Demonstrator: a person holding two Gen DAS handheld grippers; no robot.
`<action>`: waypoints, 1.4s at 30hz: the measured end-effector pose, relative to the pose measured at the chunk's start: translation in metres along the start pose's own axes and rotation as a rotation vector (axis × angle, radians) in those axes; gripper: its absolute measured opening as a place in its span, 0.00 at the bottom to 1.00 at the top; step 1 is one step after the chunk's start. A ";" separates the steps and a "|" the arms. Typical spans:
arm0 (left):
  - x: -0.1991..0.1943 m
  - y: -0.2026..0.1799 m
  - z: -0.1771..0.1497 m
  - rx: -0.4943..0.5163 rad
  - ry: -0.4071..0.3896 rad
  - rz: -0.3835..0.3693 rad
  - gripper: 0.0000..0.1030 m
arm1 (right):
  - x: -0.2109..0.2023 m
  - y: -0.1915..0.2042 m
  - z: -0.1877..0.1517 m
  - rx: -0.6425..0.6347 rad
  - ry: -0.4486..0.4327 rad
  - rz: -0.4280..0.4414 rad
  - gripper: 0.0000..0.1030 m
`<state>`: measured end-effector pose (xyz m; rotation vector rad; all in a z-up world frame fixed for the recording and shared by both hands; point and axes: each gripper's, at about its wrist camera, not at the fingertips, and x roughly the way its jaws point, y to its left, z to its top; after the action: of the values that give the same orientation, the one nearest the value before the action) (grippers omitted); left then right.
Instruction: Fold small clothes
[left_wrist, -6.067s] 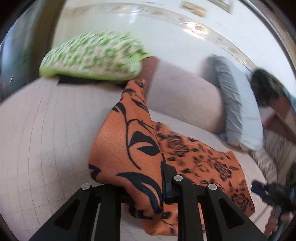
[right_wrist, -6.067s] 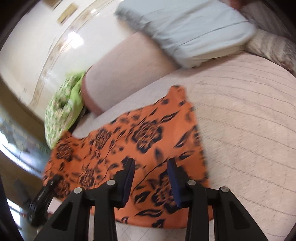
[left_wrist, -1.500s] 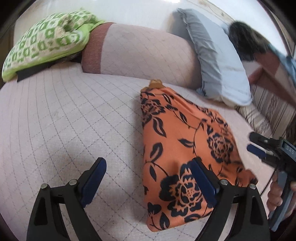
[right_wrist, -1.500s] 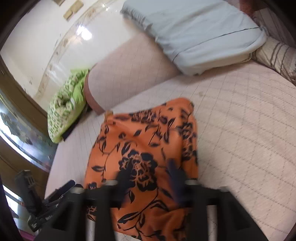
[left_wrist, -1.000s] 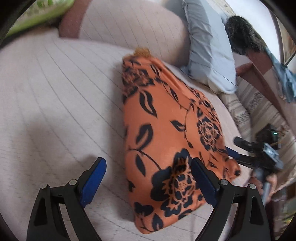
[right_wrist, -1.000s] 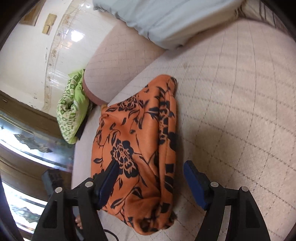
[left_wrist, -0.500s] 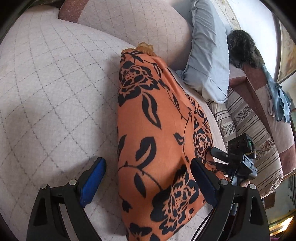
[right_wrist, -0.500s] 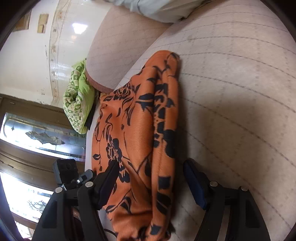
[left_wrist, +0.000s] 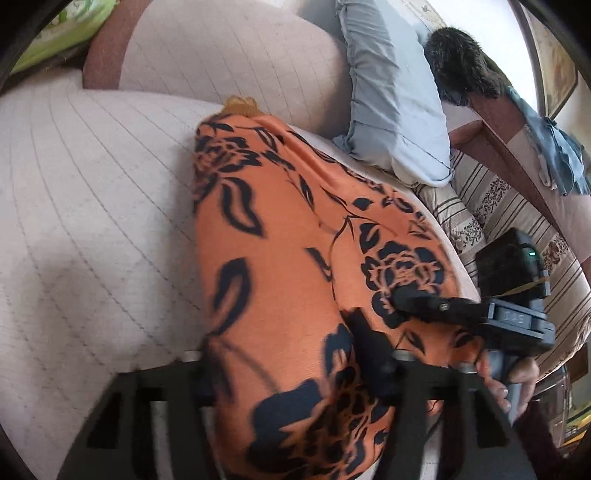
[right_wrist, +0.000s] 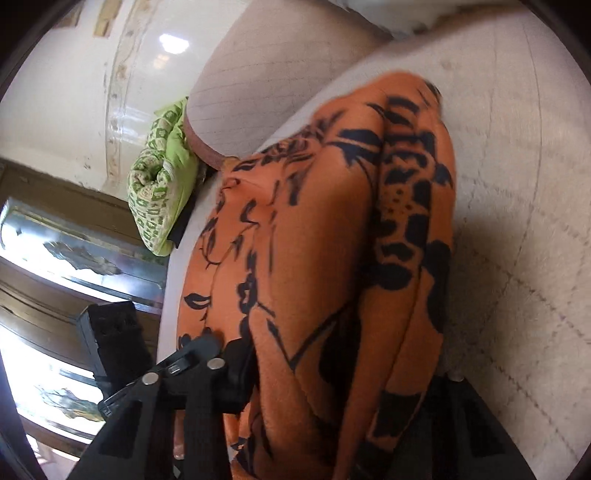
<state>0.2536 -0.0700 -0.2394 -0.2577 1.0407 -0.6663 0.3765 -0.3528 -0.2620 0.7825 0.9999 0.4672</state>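
An orange garment with black flowers (left_wrist: 295, 258) lies folded lengthwise on the quilted beige bed, stretching away toward the bolster. My left gripper (left_wrist: 284, 358) has its fingers on either side of the garment's near end, and the cloth bulges between them. In the right wrist view the same garment (right_wrist: 332, 240) fills the middle, and my right gripper (right_wrist: 343, 365) straddles its near end, the right finger mostly hidden by cloth. The right gripper also shows in the left wrist view (left_wrist: 443, 306), resting against the garment's right edge.
A beige bolster (left_wrist: 229, 55) and a grey-blue pillow (left_wrist: 391, 92) lie at the head of the bed. A green patterned cushion (right_wrist: 159, 188) sits at the far left. A striped blanket (left_wrist: 509, 206) lies to the right. A dark wooden cabinet (right_wrist: 55, 258) stands beside the bed.
Both grippers have moved forward onto the garment's near end and narrowed from wide open; the cloth now bunches between their fingers.
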 end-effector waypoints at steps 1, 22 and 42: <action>-0.003 0.001 0.001 -0.005 -0.010 -0.004 0.44 | -0.003 0.005 -0.001 -0.013 -0.010 -0.003 0.40; -0.092 -0.009 -0.018 0.088 -0.132 0.091 0.40 | -0.023 0.094 -0.055 -0.185 -0.040 0.043 0.38; -0.141 -0.018 -0.106 0.049 -0.159 0.239 0.40 | -0.013 0.127 -0.162 -0.200 0.043 0.084 0.38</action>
<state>0.1085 0.0147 -0.1828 -0.1385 0.8845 -0.4469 0.2282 -0.2205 -0.2077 0.6380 0.9462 0.6487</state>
